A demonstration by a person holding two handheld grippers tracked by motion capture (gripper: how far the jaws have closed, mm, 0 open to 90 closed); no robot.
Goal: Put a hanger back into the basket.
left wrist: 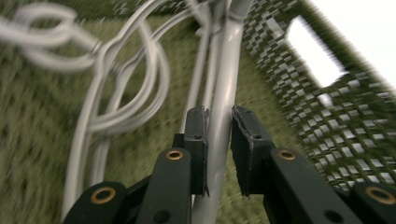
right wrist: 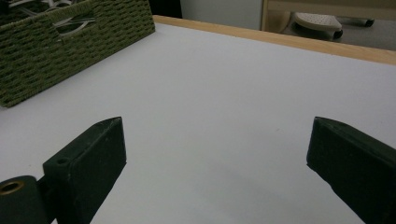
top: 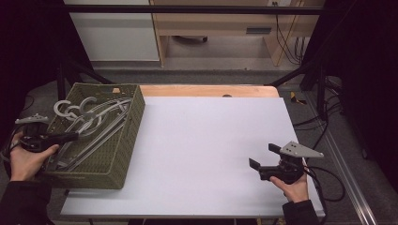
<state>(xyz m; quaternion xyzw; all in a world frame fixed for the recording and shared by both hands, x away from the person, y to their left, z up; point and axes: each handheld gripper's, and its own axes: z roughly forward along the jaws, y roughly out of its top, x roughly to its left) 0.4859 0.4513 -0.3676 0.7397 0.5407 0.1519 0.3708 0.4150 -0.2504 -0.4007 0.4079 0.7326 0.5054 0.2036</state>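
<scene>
Black jaws of the left gripper (left wrist: 218, 140) are seen straddling a grey hanger bar (left wrist: 223, 93); a slight gap is visible on the right side, so a firm pinch cannot be confirmed. More hangers (top: 89, 123) are piled in the green woven basket (top: 119, 161), placed at the left end of the white table (top: 206, 140). Jaws of the right gripper (right wrist: 217, 158) are held spread wide, nothing between them, low over the bare tabletop, well apart from the basket.
</scene>
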